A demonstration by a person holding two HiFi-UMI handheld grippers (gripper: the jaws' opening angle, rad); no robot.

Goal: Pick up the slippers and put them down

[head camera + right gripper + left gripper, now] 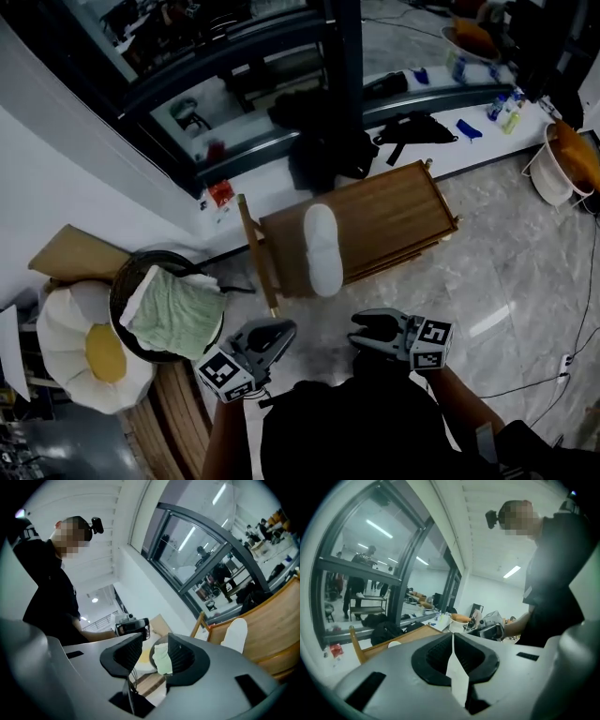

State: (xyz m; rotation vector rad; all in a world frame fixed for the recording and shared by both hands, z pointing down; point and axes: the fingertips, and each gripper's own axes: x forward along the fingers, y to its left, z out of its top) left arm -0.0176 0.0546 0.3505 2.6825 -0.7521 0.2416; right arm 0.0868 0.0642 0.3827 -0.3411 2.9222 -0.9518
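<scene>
White slipper [322,248] on the wooden bench [398,211], long axis running near to far, just beyond and between the left gripper [284,332], fingers clenched on nothing, and the right gripper [358,334], fingers released; neither is clearly nearer.

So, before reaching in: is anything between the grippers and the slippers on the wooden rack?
Nothing visible. Only bare floor lies between the left gripper, the right gripper and the wooden rack, and the slippers lie uncovered on top.
</scene>
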